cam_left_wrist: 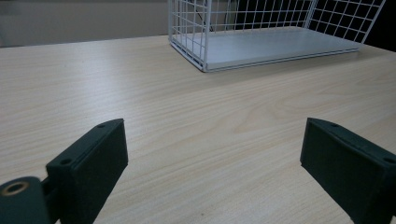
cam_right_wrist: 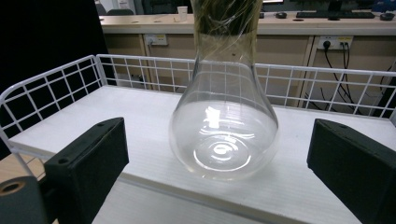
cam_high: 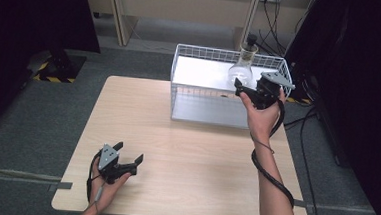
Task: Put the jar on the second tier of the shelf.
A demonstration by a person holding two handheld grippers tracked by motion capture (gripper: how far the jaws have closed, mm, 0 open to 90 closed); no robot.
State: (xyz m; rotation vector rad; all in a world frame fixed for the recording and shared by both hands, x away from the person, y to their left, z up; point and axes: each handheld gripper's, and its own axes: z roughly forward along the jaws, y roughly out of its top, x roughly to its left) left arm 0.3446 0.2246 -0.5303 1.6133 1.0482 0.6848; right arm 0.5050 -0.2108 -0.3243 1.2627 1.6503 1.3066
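Note:
A clear round-bottomed glass flask [cam_high: 242, 68] with a dark stopper stands upright on a raised white shelf inside a white wire basket [cam_high: 207, 51] at the table's far right. My right gripper [cam_high: 245, 86] is held at the basket's right front. It is open, with the flask [cam_right_wrist: 224, 135] centred between its jaws but just beyond them, not touched. My left gripper [cam_high: 129, 152] rests low over the wooden table [cam_high: 185, 152] near the front left. It is open with nothing between its jaws [cam_left_wrist: 212, 135]. The basket [cam_left_wrist: 196, 28] lies farther off to its right.
The basket [cam_right_wrist: 46, 88] has a lower white floor in front of the shelf. Dark curtains stand at both sides of the table, wooden desk legs and wall sockets behind it. A black cable trails from the right forearm over the table's right edge.

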